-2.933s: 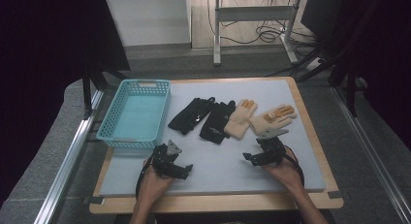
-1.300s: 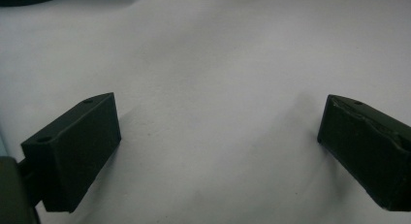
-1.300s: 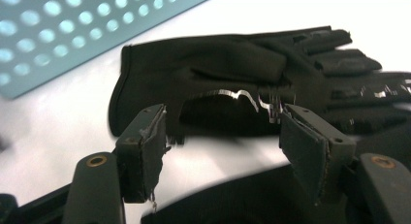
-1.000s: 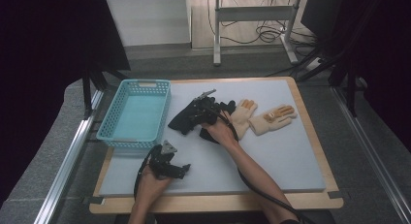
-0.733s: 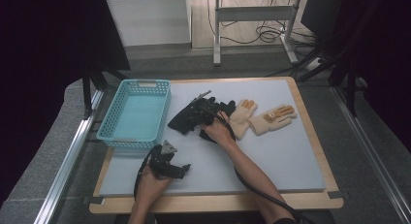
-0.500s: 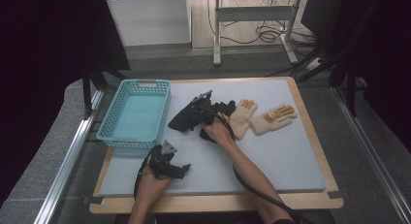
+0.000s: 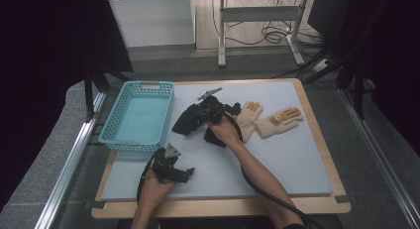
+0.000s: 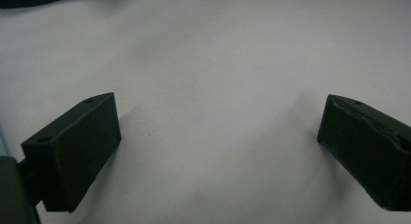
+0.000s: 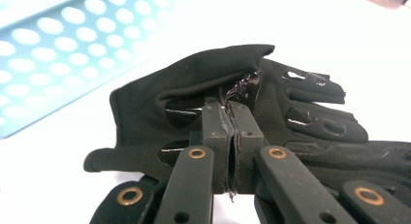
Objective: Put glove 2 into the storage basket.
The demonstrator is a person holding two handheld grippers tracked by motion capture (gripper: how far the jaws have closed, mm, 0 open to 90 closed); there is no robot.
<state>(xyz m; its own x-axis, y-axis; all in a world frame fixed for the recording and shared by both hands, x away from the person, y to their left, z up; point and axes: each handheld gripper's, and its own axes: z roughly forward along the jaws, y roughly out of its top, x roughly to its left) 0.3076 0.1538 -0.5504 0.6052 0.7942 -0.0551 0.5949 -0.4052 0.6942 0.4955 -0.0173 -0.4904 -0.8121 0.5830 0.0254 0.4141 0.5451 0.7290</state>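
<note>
A black glove (image 7: 184, 124) lies at the mat's middle, just right of the basket. My right gripper (image 7: 200, 115) has just been closing and is now shut on a raised fold of this glove (image 9: 160, 107), with the fabric pinched between its pads (image 9: 231, 115). A second black glove (image 9: 334, 156) lies beside and partly under it. Two beige gloves (image 7: 249, 117) (image 7: 278, 121) rest further right. My left gripper (image 7: 184, 172) sits near the front edge, open above the bare mat (image 8: 218, 64), with nothing between its fingers (image 8: 77, 146).
A turquoise perforated basket (image 7: 138, 115) stands at the mat's left, close to the black glove; its wall (image 9: 58, 49) shows in the right gripper view. The grey mat (image 7: 287, 159) covers a wooden table, and metal rails run along both sides.
The right hand came from the front right to the black gloves, its jaws closed on the left one, and the glove's edge has lifted slightly. The left gripper has stayed put.
</note>
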